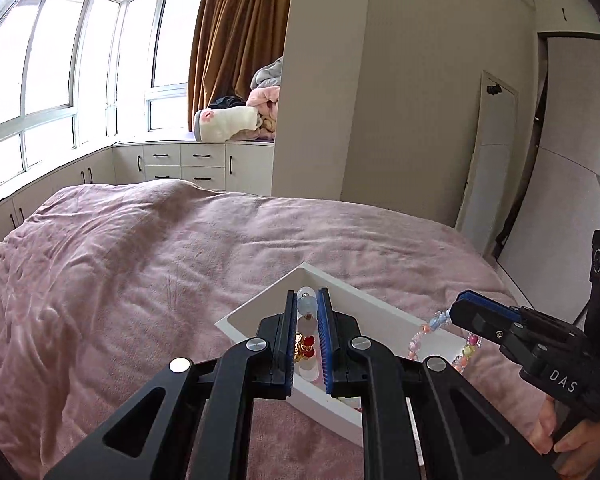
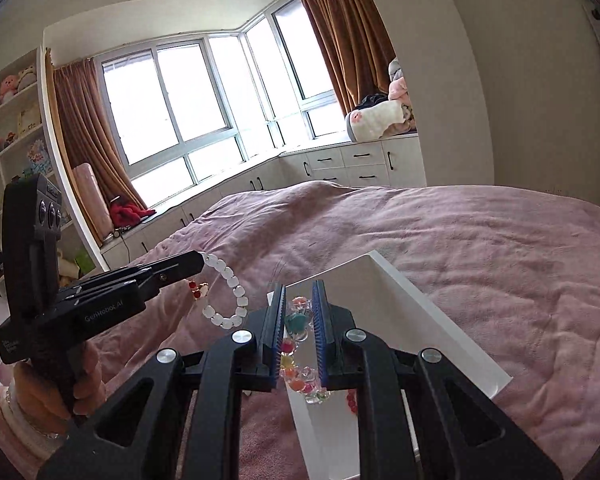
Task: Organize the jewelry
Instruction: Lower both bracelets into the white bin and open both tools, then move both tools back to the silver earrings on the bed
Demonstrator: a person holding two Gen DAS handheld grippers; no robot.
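box [image 1: 380, 312] lies on bed [image 1: 140, 260]; cabinets [image 1: 204, 168] stand behind bed.

Blown-out daylight from windows [image 2: 188, 108]; sharp, fisheye-bent edges.

Two claws [image 1: 308, 300] [image 1: 458, 308], each holding one bracelet: a white one [image 2: 230, 300] and a pastel one [image 1: 432, 326]. One white box [image 1: 256, 312]. One bed [image 1: 140, 260]. Two curtains [image 2: 88, 128] [image 2: 340, 28].
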